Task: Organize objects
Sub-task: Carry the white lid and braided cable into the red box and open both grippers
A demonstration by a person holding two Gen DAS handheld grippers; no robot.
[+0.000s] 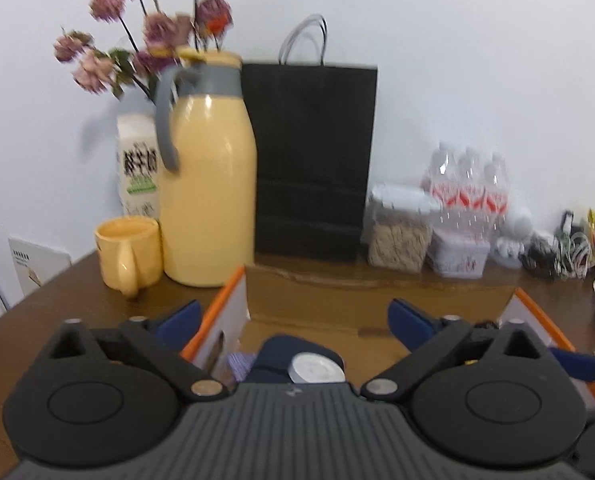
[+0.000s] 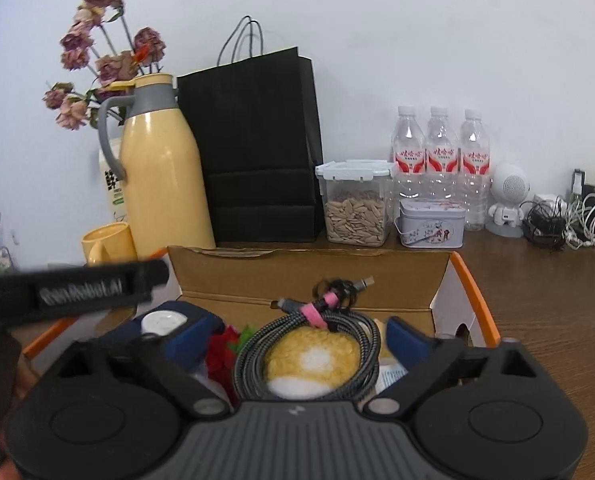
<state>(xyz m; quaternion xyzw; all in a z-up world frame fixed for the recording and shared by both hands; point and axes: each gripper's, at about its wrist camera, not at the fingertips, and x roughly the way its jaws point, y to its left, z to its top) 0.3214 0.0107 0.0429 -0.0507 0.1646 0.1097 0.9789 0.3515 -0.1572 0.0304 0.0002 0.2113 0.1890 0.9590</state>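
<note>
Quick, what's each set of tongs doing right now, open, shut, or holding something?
Left tongs: open, holding nothing, over the cardboard box.
Right tongs: open, holding nothing, above the coiled cable.

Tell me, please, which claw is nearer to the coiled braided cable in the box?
Right. The right claw hangs open directly over the coiled cable, fingers on either side. The left claw, also open, sits further left over the navy item.

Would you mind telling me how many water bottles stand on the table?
3, in a row against the wall: left bottle, middle bottle, right bottle, behind the tin. More could be hidden behind them.
</note>
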